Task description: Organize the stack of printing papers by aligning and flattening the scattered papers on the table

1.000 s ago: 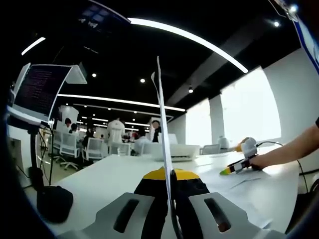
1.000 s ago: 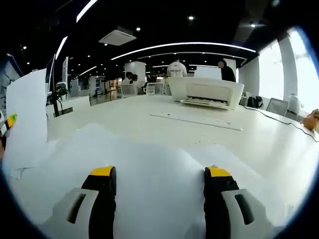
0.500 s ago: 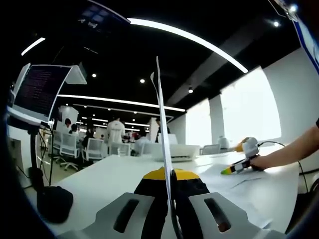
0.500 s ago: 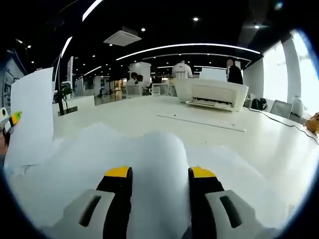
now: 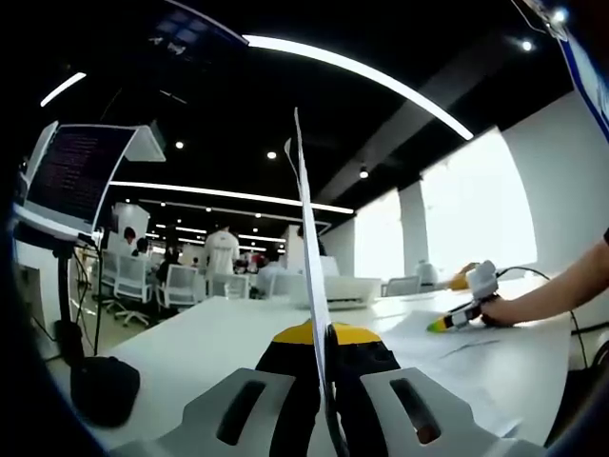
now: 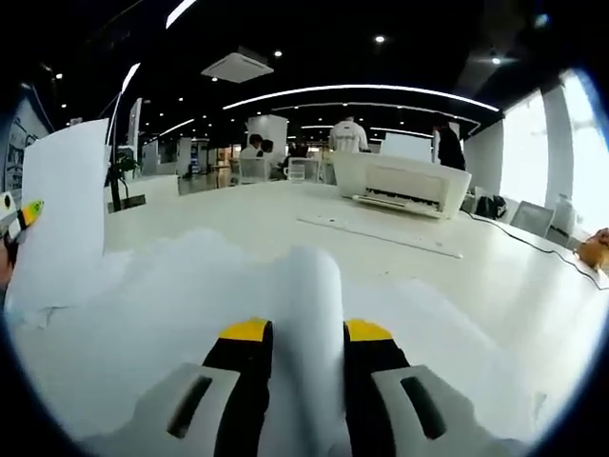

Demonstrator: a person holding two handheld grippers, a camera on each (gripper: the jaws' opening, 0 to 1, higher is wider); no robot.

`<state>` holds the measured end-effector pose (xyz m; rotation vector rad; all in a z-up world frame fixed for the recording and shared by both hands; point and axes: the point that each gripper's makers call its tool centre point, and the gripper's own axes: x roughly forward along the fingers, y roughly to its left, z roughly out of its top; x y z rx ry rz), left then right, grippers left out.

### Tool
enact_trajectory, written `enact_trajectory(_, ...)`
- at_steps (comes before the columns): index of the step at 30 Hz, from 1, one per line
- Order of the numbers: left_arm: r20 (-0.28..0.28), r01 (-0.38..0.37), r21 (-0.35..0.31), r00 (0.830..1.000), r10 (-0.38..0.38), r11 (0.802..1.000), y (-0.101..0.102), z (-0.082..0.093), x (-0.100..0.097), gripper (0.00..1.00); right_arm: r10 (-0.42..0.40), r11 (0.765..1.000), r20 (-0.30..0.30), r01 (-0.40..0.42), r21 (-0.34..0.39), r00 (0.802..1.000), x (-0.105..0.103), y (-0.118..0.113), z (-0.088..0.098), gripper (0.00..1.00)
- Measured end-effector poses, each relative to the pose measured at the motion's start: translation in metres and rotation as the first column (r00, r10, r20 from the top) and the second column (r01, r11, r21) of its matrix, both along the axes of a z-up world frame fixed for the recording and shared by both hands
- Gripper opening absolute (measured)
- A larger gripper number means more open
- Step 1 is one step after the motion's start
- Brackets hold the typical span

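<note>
Over the last second the right gripper point(image 6: 297, 335) has drawn its jaws in from a wide spread to a tight pinch, and the top sheet point(image 6: 306, 314) of the scattered papers point(image 6: 143, 305) has buckled up between them into a rounded ridge — so this sheet now looks gripped rather than merely pressed, which should let it be lifted or dragged toward the others for squaring. The left gripper point(image 5: 324, 357) has not changed: its jaws stay pressed together on a held sheet point(image 5: 306, 238) that stands upright and is seen edge-on as a thin white line; in the right gripper view the same sheet point(image 6: 65, 205) stands as a broad pale rectangle toward the worktop's left edge. The loose papers lie overlapped and crooked across the near part of the worktop point(image 6: 285, 224), so aligning is hardly begun, I judge. The paper is thin, matte and limp — it curls readily and will crease if squeezed hard. The worktop is smooth, white and faintly glossy. Toward its far edge sits a boxy white printer point(image 6: 400, 181), hard-shelled with a sloped tray. At the worktop's left edge a dark rounded stand base point(image 5: 103, 388) rests.
</note>
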<state>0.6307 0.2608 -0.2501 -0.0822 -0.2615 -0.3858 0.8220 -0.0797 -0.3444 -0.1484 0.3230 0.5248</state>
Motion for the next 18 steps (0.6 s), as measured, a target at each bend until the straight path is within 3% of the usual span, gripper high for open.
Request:
enact_trajectory(4,0.000,0.000,0.000,1.000,0.000,1.000,0.000,0.000,0.000,0.07,0.014,1.000,0.034,-0.014,0.007,0.999,-0.002,0.002,0.006,0.24)
enact_trajectory(12,-0.001,0.000,0.001,1.000,0.000,1.000,-0.001,0.000,0.000,0.07,0.117,0.993,0.031,-0.118,0.018,0.993,-0.013,0.023,0.007,0.26)
enact_trajectory(16,-0.002,0.000,0.002,1.000,0.000,1.000,-0.001,0.000,0.000,0.07,0.132,0.990,0.022,-0.130,-0.054,0.991,-0.014,0.027,-0.002,0.25)
enact_trajectory(18,-0.002,0.000,0.002,1.000,0.000,1.000,-0.001,0.000,0.000,0.07,0.133,0.990,0.024,-0.132,-0.053,0.991,-0.015,0.027,-0.001,0.24)
